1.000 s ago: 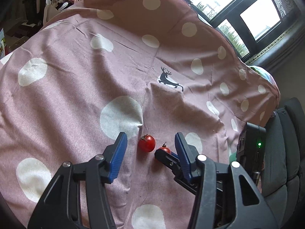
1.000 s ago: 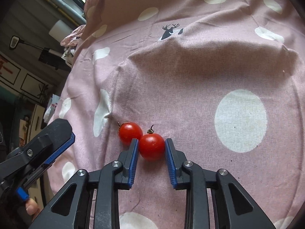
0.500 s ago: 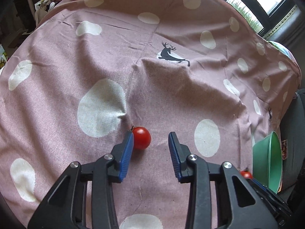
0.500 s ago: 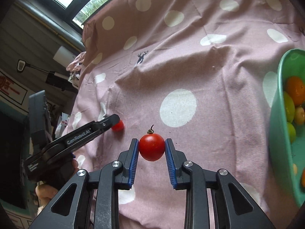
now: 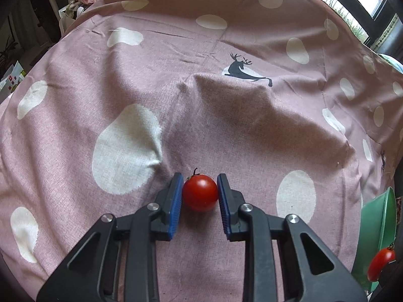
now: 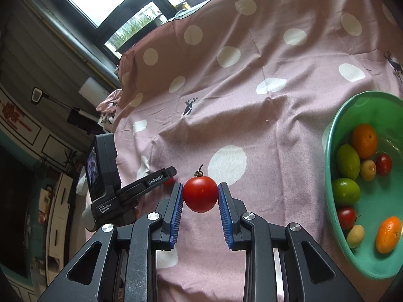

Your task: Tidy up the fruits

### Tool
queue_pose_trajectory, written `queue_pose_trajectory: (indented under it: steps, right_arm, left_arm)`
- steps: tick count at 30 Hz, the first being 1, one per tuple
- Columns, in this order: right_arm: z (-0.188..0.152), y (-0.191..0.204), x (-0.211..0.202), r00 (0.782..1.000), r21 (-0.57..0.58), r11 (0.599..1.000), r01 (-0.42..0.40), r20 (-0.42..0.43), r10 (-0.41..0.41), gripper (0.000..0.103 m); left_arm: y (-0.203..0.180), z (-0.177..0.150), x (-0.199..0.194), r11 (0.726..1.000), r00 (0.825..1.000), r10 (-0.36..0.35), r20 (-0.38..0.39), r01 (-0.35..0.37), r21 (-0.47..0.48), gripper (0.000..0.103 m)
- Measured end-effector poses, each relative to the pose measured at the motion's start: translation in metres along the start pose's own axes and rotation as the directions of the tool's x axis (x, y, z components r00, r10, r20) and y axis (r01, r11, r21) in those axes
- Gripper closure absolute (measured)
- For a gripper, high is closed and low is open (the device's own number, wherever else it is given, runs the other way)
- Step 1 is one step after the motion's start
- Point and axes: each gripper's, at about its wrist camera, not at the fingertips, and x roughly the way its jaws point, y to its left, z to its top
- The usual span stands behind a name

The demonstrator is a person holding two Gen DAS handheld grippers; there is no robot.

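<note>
A: What did my left tongs (image 5: 200,188) have?
B: From my seat at the remote station, I saw their blue pads clamped on both sides of a small round red cherry tomato with a dark stem (image 5: 200,196), which sat on the pink cloth with white spots and black deer prints (image 5: 226,115) draped over the worktop.
A: And further right?
B: My right tongs (image 6: 200,196) were closed on a second red cherry tomato with a curled stem (image 6: 200,197), lifted clear of the cloth. In that view the left tongs lay low at the left.
A: The bowl?
B: The green plastic bowl (image 6: 335,130) stood at the far right on the cloth, well apart from both tomatoes. Inside I counted two oranges (image 6: 364,141), green limes (image 6: 347,162), two red tomatoes and small yellowish fruits.
</note>
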Motion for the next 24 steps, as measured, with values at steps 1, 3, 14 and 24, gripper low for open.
queue_pose_trajectory:
  steps: [1, 3, 14, 24]
  right_arm:
    - [0.000, -0.002, 0.000, 1.000, 0.007, 1.000, 0.002, -0.002, -0.002, 0.074]
    - [0.000, -0.006, -0.001, 1.000, 0.013, 1.000, 0.003, -0.005, -0.003, 0.074]
    - [0.003, -0.021, -0.031, 0.997, 0.063, 0.998, 0.031, 0.068, -0.035, 0.074]
    - [-0.006, -0.065, -0.107, 0.956, 0.170, 0.977, 0.126, 0.244, -0.165, 0.073]
  left_arm:
    - [0.001, -0.001, -0.001, 1.000, 1.000, -0.003, 0.001, 0.003, 0.002, 0.077]
    - [0.000, -0.006, -0.004, 1.000, 1.000, -0.012, -0.003, 0.012, 0.004, 0.077]
    - [-0.035, -0.036, -0.095, 0.987, 0.974, -0.138, 0.179, 0.120, 0.106, 0.077]
    - [-0.110, -0.077, -0.170, 0.925, 0.908, -0.289, 0.303, 0.184, 0.334, 0.077]
